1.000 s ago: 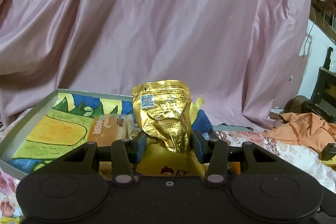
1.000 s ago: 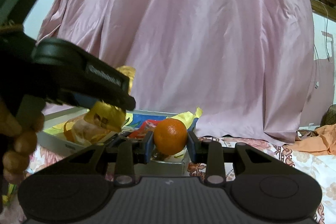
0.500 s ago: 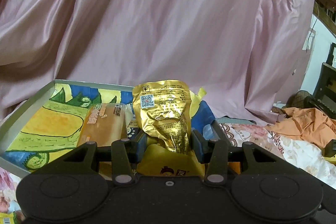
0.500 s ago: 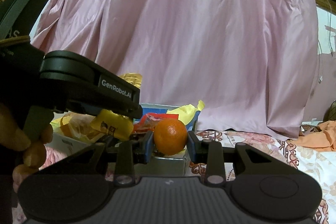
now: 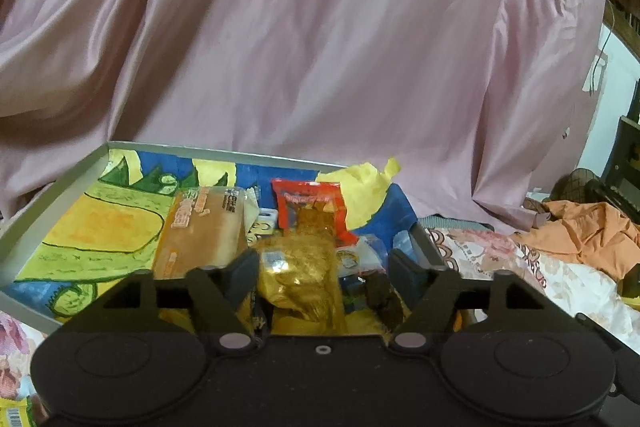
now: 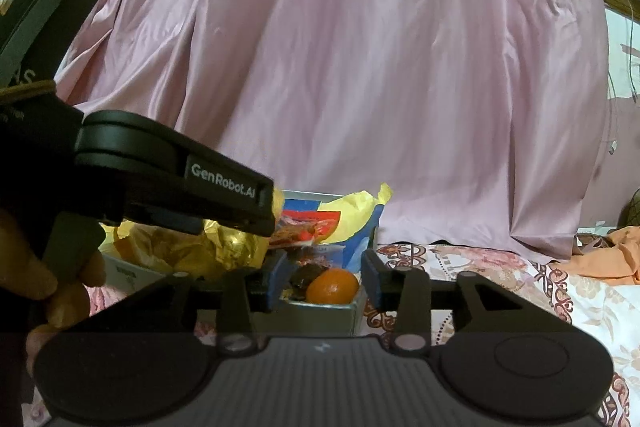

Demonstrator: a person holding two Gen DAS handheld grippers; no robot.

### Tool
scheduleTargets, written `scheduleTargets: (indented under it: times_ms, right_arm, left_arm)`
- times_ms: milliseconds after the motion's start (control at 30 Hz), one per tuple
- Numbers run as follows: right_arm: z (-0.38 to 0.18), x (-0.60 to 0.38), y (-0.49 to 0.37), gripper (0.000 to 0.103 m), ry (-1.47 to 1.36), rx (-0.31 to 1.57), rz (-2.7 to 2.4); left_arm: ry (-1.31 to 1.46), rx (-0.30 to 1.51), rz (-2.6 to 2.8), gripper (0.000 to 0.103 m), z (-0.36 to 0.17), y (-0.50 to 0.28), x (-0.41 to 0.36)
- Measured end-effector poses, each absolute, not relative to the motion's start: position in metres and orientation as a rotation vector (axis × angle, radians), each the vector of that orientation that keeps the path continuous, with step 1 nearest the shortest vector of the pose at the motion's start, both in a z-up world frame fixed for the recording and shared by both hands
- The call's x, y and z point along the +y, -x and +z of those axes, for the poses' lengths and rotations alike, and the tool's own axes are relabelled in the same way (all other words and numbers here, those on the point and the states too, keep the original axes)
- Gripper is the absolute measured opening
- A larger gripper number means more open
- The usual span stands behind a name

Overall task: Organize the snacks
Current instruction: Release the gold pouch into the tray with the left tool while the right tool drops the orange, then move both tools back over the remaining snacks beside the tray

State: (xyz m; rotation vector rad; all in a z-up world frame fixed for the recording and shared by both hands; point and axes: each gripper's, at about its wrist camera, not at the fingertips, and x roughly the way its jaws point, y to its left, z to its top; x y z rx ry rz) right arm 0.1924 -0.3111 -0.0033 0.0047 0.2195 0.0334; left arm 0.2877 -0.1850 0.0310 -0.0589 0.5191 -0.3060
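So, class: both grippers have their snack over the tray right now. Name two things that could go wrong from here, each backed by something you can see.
1. The left gripper is opening with the gold foil pouch loose between its fingers; it may slide onto the red packet and jumble the pile.
2. The right gripper is opening around the orange near the tray wall; being round, it may roll out onto the floral cloth.

curtain: pink satin
tray: grey rim; yellow, green and blue drawing inside
pouch: gold foil
packet: red
orange: orange
bedsheet: white, pink floral
cloth, right edge: orange
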Motion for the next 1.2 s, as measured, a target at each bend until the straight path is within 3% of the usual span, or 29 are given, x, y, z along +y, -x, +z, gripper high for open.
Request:
scheduleTargets:
  times_ms: [267, 567, 1200]
  right_arm:
    - [-0.001, -0.312, -0.187, 0.079, -0.019, 0.191, 0.020]
    - [0.008, -0.310, -0.173, 0.103, -0.026, 0.135, 0.024]
    - [0.020, -0.275, -0.114, 0.103, 0.068, 0.029, 0.114]
  left_arm:
    - [0.078, 0.468, -0.297, 0.101, 0.046, -0.277, -0.178]
    - [0.107, 0.403, -0.241, 0.102, 0.064, -0.252, -0.147]
    - [0.138, 0.333, -0.077, 0.102, 0.072, -0.173, -0.051]
